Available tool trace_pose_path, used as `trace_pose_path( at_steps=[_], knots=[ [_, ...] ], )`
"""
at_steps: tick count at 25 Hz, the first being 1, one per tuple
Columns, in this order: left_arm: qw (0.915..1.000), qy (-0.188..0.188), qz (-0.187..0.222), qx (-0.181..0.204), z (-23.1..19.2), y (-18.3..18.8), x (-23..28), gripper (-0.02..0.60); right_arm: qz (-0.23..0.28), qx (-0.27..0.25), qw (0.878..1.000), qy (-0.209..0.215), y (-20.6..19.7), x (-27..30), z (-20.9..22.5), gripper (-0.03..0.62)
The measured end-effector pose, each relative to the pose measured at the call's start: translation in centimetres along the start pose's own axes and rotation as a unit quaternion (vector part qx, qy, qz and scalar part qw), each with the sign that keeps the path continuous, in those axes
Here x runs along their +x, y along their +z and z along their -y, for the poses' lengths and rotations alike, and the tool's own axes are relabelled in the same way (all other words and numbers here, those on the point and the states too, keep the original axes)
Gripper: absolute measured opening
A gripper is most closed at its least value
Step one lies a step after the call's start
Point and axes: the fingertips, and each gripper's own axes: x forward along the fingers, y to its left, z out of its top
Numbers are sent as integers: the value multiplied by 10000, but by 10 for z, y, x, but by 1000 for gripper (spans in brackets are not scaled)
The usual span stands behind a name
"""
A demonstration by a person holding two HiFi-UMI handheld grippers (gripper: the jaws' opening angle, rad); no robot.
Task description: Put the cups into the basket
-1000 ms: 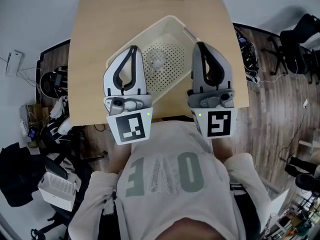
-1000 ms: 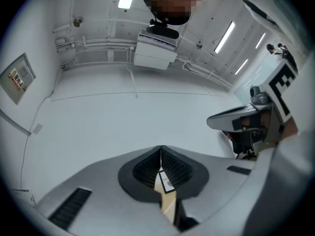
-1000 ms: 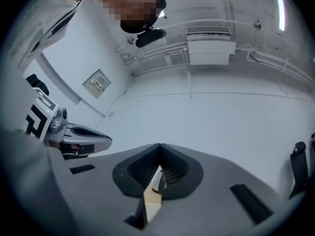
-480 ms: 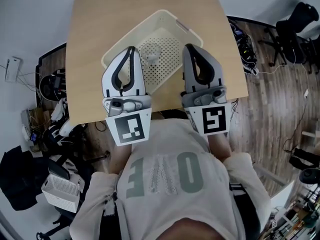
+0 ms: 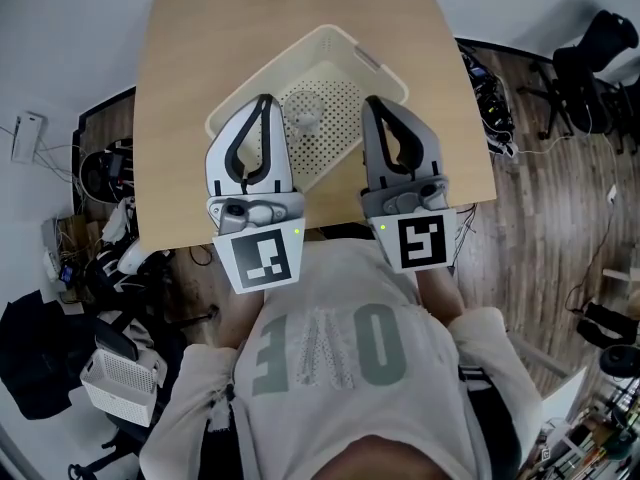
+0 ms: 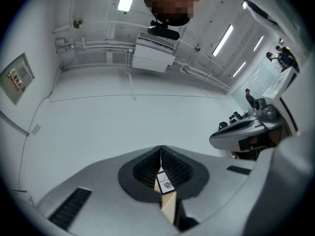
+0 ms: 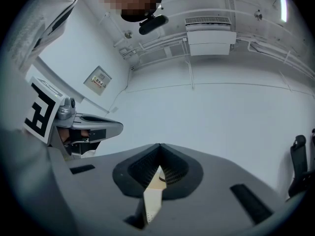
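Left gripper (image 5: 265, 100) and right gripper (image 5: 373, 103): jaws fully closed, nothing held. The basket (image 5: 330, 36) shows between them. A clear cup (image 5: 305, 118) inside it sits nearer the left gripper.

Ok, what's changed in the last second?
The right gripper has shifted a little left, toward the left gripper, its tip now over the basket. Nothing was gripped or released: both pairs of fingers stay shut and empty. The left gripper and the clear cup in the basket stayed put.
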Motion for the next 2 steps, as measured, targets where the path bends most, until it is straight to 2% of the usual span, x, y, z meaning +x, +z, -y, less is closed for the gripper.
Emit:
trace_pose_path(
  at_steps=[2],
  knots=[
    [10000, 27, 4, -20, -2, 0, 1, 11, -3, 8, 10000, 5, 0, 2, 0, -2]
  ],
)
